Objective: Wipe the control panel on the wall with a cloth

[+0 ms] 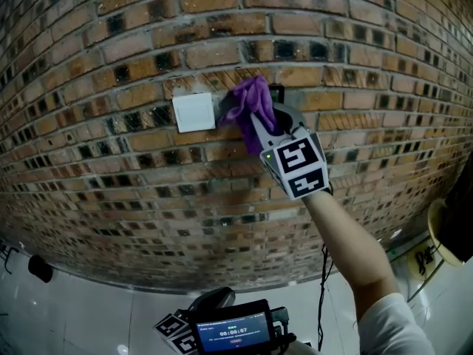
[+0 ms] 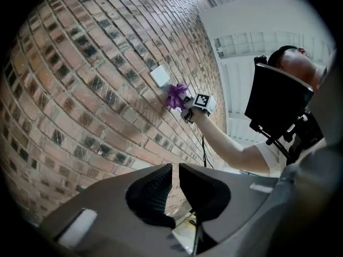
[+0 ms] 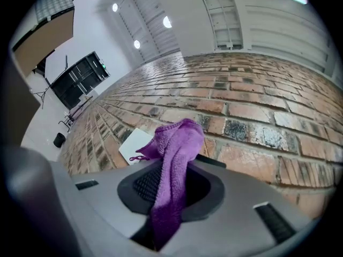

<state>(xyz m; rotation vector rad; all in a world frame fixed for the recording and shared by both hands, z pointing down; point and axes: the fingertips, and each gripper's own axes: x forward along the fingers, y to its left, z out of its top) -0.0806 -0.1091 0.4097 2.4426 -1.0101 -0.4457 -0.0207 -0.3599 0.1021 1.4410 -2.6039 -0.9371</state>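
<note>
**Task status.** Wiping is judged to be under way and not complete. The right gripper (image 3: 170,185) presses the purple cloth (image 1: 250,100) against the brick wall (image 1: 111,161). The cloth lies over the dark control panel (image 1: 276,93), just right of the white switch plate (image 1: 194,112). The panel shows only at the cloth's edges, so how much of it is clean cannot be told. What is left, by this reading, is strokes across its face and then lifting the cloth off.

**Right jaws.** Clamped on a gathered fold of the cloth, which runs down between the pads and bunches ahead of the tips.

**Left gripper (image 2: 175,182).** Held low, well apart from the panel. Its fingers (image 2: 153,194) are pressed nearly together with only a sliver between them, and they hold nothing.
</note>
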